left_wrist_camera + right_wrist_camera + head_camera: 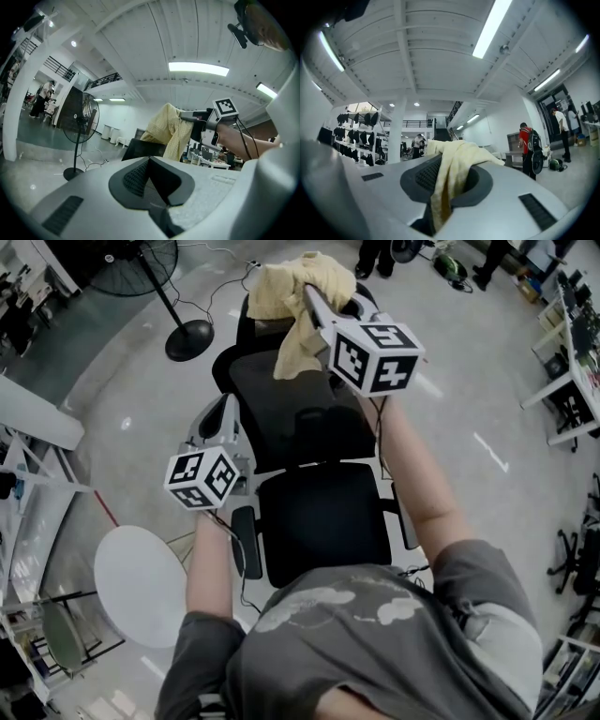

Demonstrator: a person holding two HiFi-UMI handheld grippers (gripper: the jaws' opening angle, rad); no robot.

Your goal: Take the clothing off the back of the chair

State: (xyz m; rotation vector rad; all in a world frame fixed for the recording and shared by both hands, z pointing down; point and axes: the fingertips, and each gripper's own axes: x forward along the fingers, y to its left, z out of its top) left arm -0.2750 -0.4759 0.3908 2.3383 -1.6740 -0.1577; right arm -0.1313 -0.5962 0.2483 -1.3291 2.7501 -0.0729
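Glossy grey office floor (469,362) under a black chair (323,512), right tongs (314,301) clamped on yellow clothing (281,287) (left tongs (221,418) together, empty).

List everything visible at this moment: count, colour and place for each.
clothing: one, pale yellow, held up over the top of the chair's back, hanging from the right gripper
office chair: one, black, directly below the person
standing fan: one, black, on the floor beyond the chair, to the left
round table: one, white, left of the chair
hanging garments: a row, dark, on a far rack
bystanders: several, far off; one in red with a backpack
right gripper: one, grey, jaws shut on the clothing
left gripper: one, grey, jaws together, empty, left of the chair's back
forearms: two, bare, reaching forward over the chair
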